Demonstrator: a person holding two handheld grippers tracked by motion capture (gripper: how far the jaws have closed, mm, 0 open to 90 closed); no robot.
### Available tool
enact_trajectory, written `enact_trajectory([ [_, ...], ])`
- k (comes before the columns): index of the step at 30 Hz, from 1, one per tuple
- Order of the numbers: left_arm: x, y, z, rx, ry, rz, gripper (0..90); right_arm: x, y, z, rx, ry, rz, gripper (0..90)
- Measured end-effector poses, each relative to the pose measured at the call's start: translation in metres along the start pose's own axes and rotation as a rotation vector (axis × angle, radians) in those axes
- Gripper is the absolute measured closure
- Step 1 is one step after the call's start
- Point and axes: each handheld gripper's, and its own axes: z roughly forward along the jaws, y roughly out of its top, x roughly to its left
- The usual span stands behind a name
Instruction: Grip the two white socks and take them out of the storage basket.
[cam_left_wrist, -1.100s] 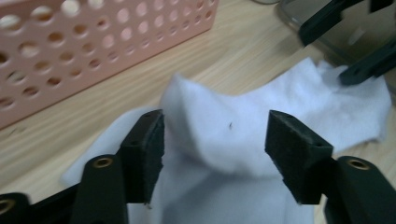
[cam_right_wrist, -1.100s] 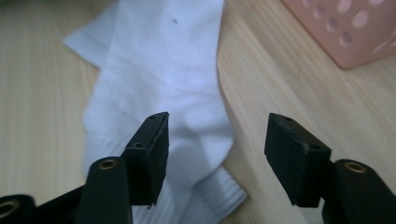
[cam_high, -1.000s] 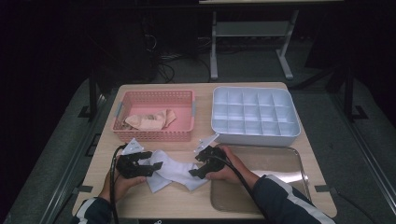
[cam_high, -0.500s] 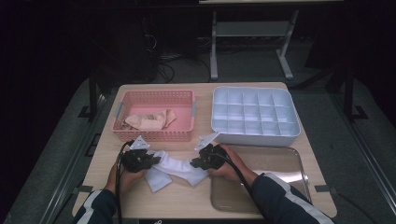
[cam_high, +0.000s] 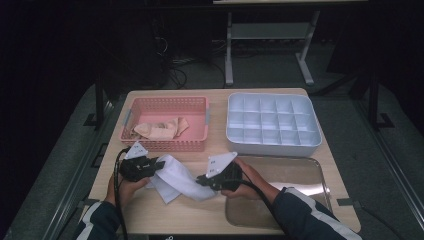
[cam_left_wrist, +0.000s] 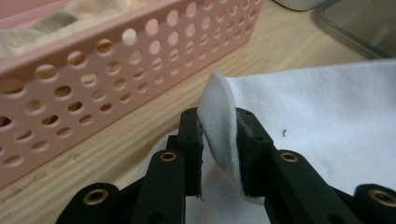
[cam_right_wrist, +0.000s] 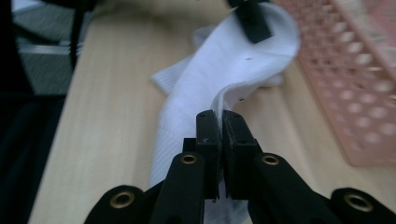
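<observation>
With the right tool (cam_right_wrist: 220, 122) clamping the white sock (cam_high: 176, 181) thinly and the left tool (cam_left_wrist: 219, 133) pinching only a folded edge while its jaws are reopening slightly, the sock is risking slipping free.

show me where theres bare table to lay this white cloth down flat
Bare wood runs along the near edge below the white cloth, and a narrow gap lies between the pink basket and the white divided tray. The clear tray crowds the right.
</observation>
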Motion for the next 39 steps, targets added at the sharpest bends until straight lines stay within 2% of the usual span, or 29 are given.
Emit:
enact_trajectory([
  [5, -0.004, -0.005, -0.003, 0.029, -0.015, 0.024, 68.3, 0.021, -0.008, 0.012, 0.041, 0.069, -0.056, 85.2],
  [7, -0.008, -0.005, -0.007, 0.012, -0.039, 0.044, 72.6, 0.027, -0.012, 0.014, 0.063, 0.091, -0.065, 84.2],
  [9, -0.009, -0.003, -0.008, 0.01, -0.029, 0.05, 68.4, 0.031, -0.014, 0.016, 0.074, 0.111, -0.068, 80.7],
  [10, -0.01, -0.002, -0.008, 0.002, -0.033, 0.047, 67.6, 0.032, -0.015, 0.016, 0.081, 0.109, -0.073, 77.6],
  [11, -0.012, -0.003, -0.008, -0.003, -0.038, 0.047, 71.7, 0.032, -0.017, 0.017, 0.088, 0.11, -0.068, 71.7],
  [12, -0.012, -0.002, -0.007, 0.011, -0.047, 0.059, 75.0, 0.031, -0.018, 0.018, 0.092, 0.114, -0.056, 65.3],
  [13, -0.012, -0.003, -0.007, 0.014, -0.05, 0.07, 77.7, 0.028, -0.019, 0.018, 0.1, 0.098, -0.038, 60.3],
  [15, -0.013, -0.003, -0.006, 0.027, -0.048, 0.084, 79.7, 0.021, -0.021, 0.015, 0.092, 0.087, -0.002, 54.7],
  [19, -0.011, -0.005, -0.007, 0.035, -0.054, 0.083, 80.7, 0.008, -0.027, 0.0, 0.066, 0.063, 0.091, 61.7],
  [21, -0.01, -0.006, -0.007, 0.031, -0.06, 0.072, 80.5, 0.008, -0.03, -0.001, 0.085, 0.069, 0.097, 65.6],
  [23, -0.01, -0.006, -0.007, 0.034, -0.057, 0.073, 80.3, 0.012, -0.031, 0.001, 0.106, 0.097, 0.069, 70.3],
  [25, -0.011, -0.005, -0.007, 0.031, -0.057, 0.073, 80.2, 0.019, -0.032, 0.005, 0.151, 0.12, 0.042, 72.1],
  [28, -0.01, -0.005, -0.007, 0.023, -0.061, 0.072, 80.2, 0.023, -0.035, 0.012, 0.186, 0.143, 0.032, 72.6],
  [29, -0.01, -0.005, -0.007, 0.017, -0.059, 0.062, 80.2, 0.024, -0.036, 0.014, 0.196, 0.138, 0.028, 71.9],
  [31, -0.009, -0.004, -0.007, 0.015, -0.061, 0.07, 80.3, 0.024, -0.037, 0.018, 0.216, 0.137, 0.026, 72.6],
  [33, -0.008, -0.001, -0.007, 0.002, -0.058, 0.065, 80.6, 0.024, -0.036, 0.019, 0.225, 0.124, 0.035, 73.0],
  [36, -0.005, 0.006, -0.01, -0.05, -0.057, 0.061, 81.5, 0.02, -0.035, 0.022, 0.234, 0.084, 0.051, 73.2],
  [39, -0.001, 0.016, -0.018, -0.114, -0.059, 0.063, 81.8, 0.008, -0.036, 0.025, 0.244, 0.008, 0.096, 73.4],
])
